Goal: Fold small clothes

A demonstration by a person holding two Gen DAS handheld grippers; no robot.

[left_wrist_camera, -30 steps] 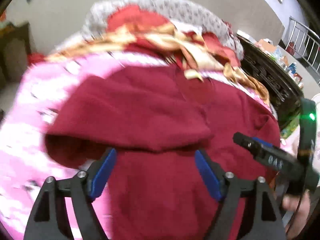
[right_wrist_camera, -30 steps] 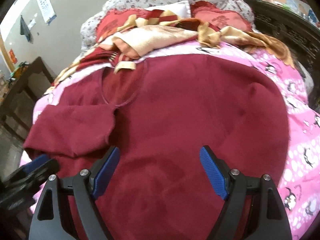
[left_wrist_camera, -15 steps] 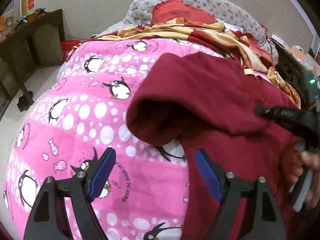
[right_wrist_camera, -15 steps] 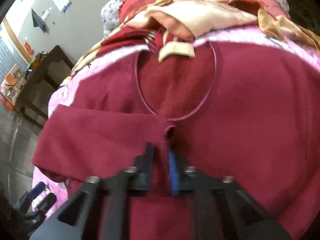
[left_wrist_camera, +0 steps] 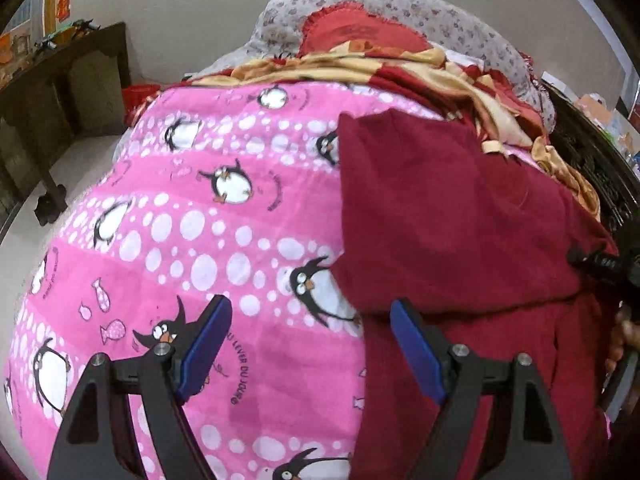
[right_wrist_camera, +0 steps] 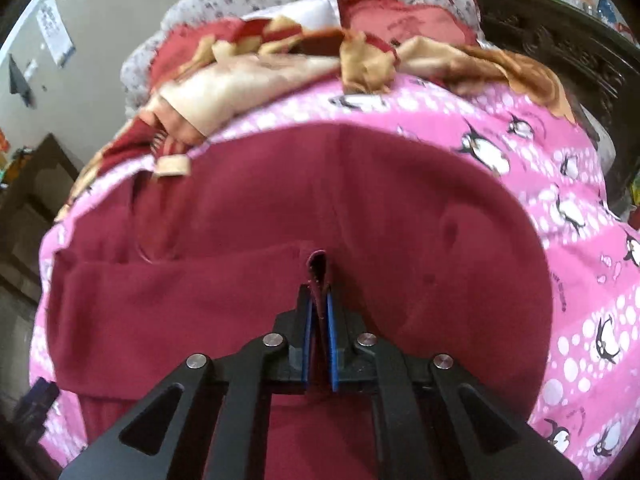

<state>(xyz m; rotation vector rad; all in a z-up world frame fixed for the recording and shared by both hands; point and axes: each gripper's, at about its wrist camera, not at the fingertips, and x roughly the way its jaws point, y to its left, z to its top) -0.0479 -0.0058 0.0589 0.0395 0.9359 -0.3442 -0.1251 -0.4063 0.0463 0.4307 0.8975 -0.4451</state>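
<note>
- Left gripper (left_wrist_camera: 310, 344) is pointing steeply downward over the pink penguin blanket (left_wrist_camera: 192, 240); its jaws are standing wide apart with nothing between them, only blanket showing in the gap.
- Its right-hand blue pad (left_wrist_camera: 416, 354) is sitting at the left edge of the maroon garment (left_wrist_camera: 460, 220), above the fabric; contact cannot be confirmed.
- The maroon garment is lying spread on the blanket, occupying the right half of the left wrist view, with one sleeve folded across the body.
- Right gripper (right_wrist_camera: 319, 300) is angling steeply down at the middle of the garment (right_wrist_camera: 400, 208); its jaws are pressing together on a raised pinch of maroon fabric, which is standing up as a narrow loop between the blue pads (right_wrist_camera: 306, 334).
- In the left wrist view the right gripper's dark body (left_wrist_camera: 600, 266) is showing at the right border, with the person's fingers (left_wrist_camera: 620, 340) wrapping its handle.
- A red-and-gold quilt (right_wrist_camera: 280, 68) is lying bunched beyond the garment.
</note>
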